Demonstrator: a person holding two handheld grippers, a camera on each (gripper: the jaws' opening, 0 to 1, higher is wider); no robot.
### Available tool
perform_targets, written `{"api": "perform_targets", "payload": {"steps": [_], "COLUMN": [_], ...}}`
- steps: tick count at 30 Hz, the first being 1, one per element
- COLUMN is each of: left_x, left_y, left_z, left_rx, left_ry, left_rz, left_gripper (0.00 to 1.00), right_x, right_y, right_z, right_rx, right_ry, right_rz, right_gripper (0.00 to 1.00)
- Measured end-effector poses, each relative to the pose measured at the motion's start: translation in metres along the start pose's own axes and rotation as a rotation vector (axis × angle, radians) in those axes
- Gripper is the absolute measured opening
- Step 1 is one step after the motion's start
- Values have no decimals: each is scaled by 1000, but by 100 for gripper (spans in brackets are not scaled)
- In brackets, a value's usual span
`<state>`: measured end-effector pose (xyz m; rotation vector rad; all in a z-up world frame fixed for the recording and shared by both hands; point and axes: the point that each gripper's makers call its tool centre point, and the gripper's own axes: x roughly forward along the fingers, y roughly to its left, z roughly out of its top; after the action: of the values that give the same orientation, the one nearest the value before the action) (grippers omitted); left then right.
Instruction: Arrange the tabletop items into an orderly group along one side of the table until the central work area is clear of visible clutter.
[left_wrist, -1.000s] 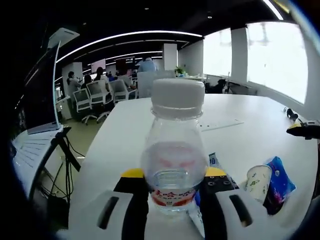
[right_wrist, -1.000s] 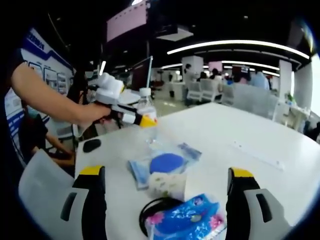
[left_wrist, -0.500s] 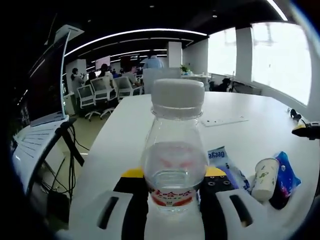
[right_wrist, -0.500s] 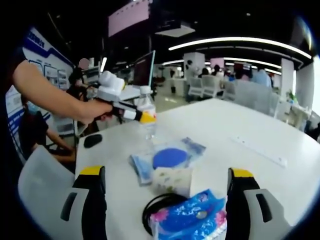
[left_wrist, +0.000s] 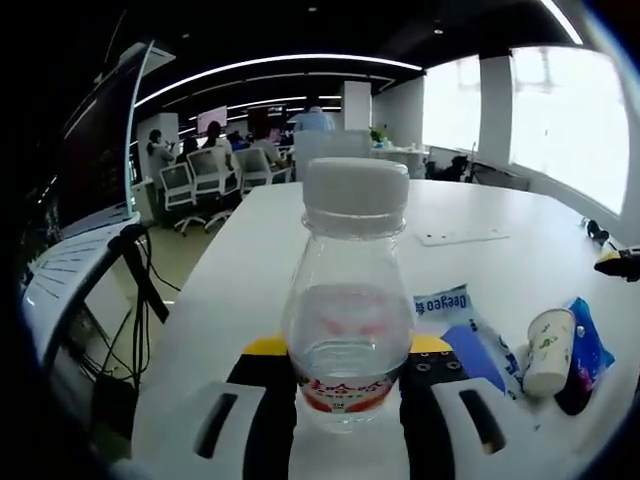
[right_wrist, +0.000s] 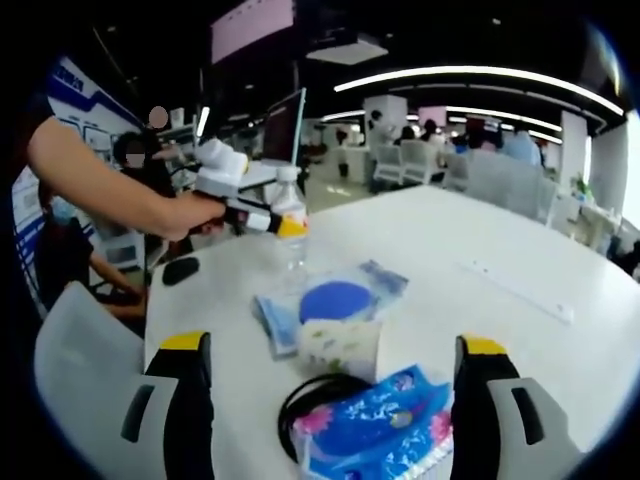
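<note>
An open office with chairs and strip lights lies beyond my white counter (left_wrist: 250, 270). In the left gripper view, my left claw (left_wrist: 347, 375) is clamped on the water bottle (left_wrist: 350, 300); a wipes packet (left_wrist: 445, 310) and paper cup (left_wrist: 548, 350) lie to its right. In the right gripper view, my right claw (right_wrist: 335, 415) stands wide and empty over the blue tissue pack (right_wrist: 375, 430), with a black cable (right_wrist: 310, 400) beside it. Grouping has barely begun, I judge; loose items crowd the middle.

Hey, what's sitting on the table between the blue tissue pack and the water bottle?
In the right gripper view, a paper cup and a clear packet with a blue disc lie between the tissue pack and the water bottle.
</note>
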<state>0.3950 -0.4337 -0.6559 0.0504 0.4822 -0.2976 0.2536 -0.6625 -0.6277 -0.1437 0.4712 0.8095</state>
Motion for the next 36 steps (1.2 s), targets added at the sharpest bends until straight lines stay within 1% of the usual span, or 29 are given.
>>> {"api": "perform_targets", "payload": {"steps": [9,14,18,21,25,33,36], "left_x": [12,14,16,20,23,29,31], "left_y": [18,26,31,36,43,50,56], "left_z": [-3,-4,-1,-1,1,5,6], "left_rx": [-3,-7,-24,-16,-35,-26,-53], "left_ry": [-2,-6,-17,-22,-26,-30,-32], "left_rz": [25,33,34,40,44,48,57], "left_gripper": [38,38,38,39,39,39,39], "right_x": [2,2,3,4,5,3,2], "right_y": [-2,-4,-4,-4,-4,-5,-7], "right_z": [-10,-16,-19,-20,-22,-28,-28], "right_rx": [15,13,19,18,21,29,36], "right_ry": [21,38,46,50,54,66,65], "right_rz": [-4,-8,-10,-9,-10,-16,-21], "right_gripper": [99,98,98,98,98,98,98]}}
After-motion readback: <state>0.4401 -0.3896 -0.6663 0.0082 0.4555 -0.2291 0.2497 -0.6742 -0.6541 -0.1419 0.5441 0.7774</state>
